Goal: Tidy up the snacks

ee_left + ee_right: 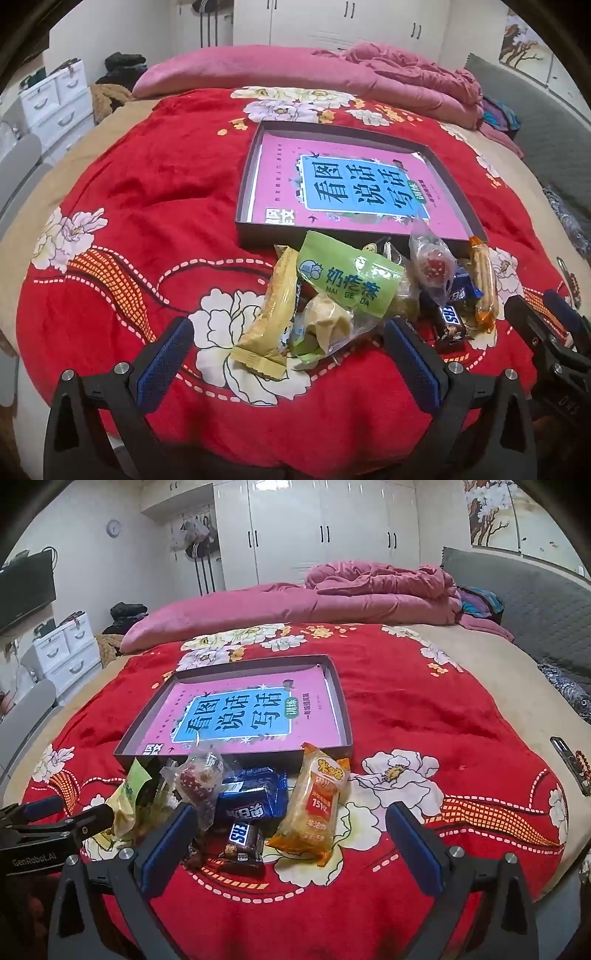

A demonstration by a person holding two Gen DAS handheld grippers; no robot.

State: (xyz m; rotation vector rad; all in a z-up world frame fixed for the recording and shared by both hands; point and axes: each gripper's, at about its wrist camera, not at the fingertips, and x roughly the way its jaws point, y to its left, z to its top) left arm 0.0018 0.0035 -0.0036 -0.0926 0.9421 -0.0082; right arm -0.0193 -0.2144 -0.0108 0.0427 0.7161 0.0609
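Snack pile [369, 295] on red blanket [147, 206], heaped against near edge of shallow box [245, 192]; left gripper [288, 354] and right gripper [291, 843] both spread wide, empty; wrappers light, crinkly, slippery, crushable: pinch orange rice-cracker pack [317, 805] mid-body, gently

Home bedroom. Bed [480, 709] under red floral blanket [406, 709]; pink quilt [369, 590] heaped at bed's far end; white wardrobe [325, 528] behind bed; white drawer unit [64, 653] left of bed; padded grey headboard [535, 602] right.

glossy plastic snack wrappers [347, 284] on a plush red blanket [155, 192].
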